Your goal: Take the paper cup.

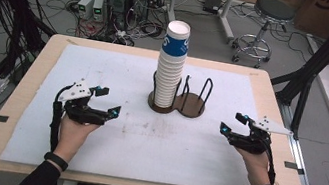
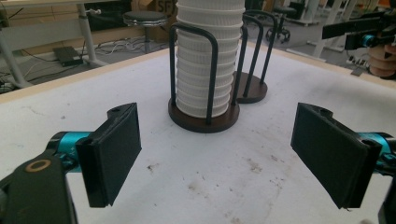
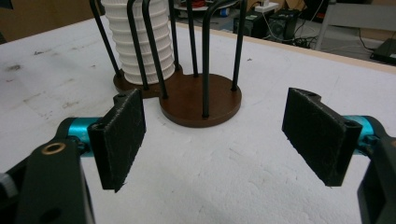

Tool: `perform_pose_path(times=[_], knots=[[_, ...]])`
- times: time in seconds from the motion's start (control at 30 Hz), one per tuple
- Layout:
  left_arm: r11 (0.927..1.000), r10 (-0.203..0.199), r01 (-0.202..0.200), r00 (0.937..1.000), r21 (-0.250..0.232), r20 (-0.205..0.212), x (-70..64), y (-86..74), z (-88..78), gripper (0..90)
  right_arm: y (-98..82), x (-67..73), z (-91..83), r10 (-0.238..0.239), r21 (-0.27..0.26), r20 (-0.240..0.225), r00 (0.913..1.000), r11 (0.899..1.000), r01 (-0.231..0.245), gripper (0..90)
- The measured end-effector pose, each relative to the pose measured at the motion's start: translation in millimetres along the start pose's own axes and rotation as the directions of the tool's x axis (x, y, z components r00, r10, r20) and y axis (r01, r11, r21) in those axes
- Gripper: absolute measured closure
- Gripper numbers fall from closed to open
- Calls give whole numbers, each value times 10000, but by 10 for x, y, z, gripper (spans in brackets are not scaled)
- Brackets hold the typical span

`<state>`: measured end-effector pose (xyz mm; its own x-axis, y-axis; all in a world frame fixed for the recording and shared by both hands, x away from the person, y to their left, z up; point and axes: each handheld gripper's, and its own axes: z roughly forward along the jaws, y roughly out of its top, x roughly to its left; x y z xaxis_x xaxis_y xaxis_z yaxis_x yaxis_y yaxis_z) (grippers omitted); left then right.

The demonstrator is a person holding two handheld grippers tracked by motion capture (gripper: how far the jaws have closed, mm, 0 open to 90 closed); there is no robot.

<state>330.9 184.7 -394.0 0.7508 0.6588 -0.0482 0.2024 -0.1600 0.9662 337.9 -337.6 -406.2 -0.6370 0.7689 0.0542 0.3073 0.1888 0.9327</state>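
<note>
White ribbed paper cups form a tall nested cup stack (image 1: 170, 68), the top cup printed blue, standing in the left bay of a dark brown two-bay cup holder (image 1: 177, 102) with black wire hoops. The stack lies ahead of both tongs and between them, nearer the left gripper (image 1: 106, 101) than the right gripper (image 1: 230, 122), and well apart from each. Its long axis runs straight up from the table; the mouths of the cups face upward, and the stack rises far above the hoops.

In the left gripper view the cup stack (image 2: 205, 60) sits ahead of the jaws, a little left of the middle of the gap, with the empty bay (image 2: 252, 88) behind and to its right. In the right gripper view the empty bay (image 3: 205, 100) lies straight ahead between the jaws and the cup stack (image 3: 140, 42) stands beyond it to the left.

Both pairs of jaws stand apart with nothing between their pads, hovering low over the white table mat (image 1: 143, 145), each held in a hand coming from the near edge. The mat covers a pale wooden table (image 1: 33, 75).
</note>
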Motion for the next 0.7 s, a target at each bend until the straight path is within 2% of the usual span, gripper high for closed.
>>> perform_pose_path(times=[0.13, 0.23, 0.47, 0.53, 0.7], knots=[[9998, 105, -101, 9996, -187, 244, -11, 79, 30, 157, 2, 9, 2, 3, 3, -5, 10000, 10000, -3, 219], [9996, 151, -146, 9995, -224, 265, -5, 112, 40, 147, 7, 12, 2, -10, 0, -25, 10000, 10000, 10, 220], [9979, -43, 69, 9992, -643, 408, 74, 214, 104, 94, 15, 17, 10, -20, -15, -34, 10000, 10000, 20, 219], [9978, -158, 186, 9990, -639, 428, 94, 251, 141, 76, 19, 18, 17, -35, -20, -61, 10000, 10000, 35, 220], [9976, -129, 167, 9983, -676, 564, 116, 366, 237, 73, 22, 20, 32, -62, 15, -83, 9999, 10000, 62, 220]])
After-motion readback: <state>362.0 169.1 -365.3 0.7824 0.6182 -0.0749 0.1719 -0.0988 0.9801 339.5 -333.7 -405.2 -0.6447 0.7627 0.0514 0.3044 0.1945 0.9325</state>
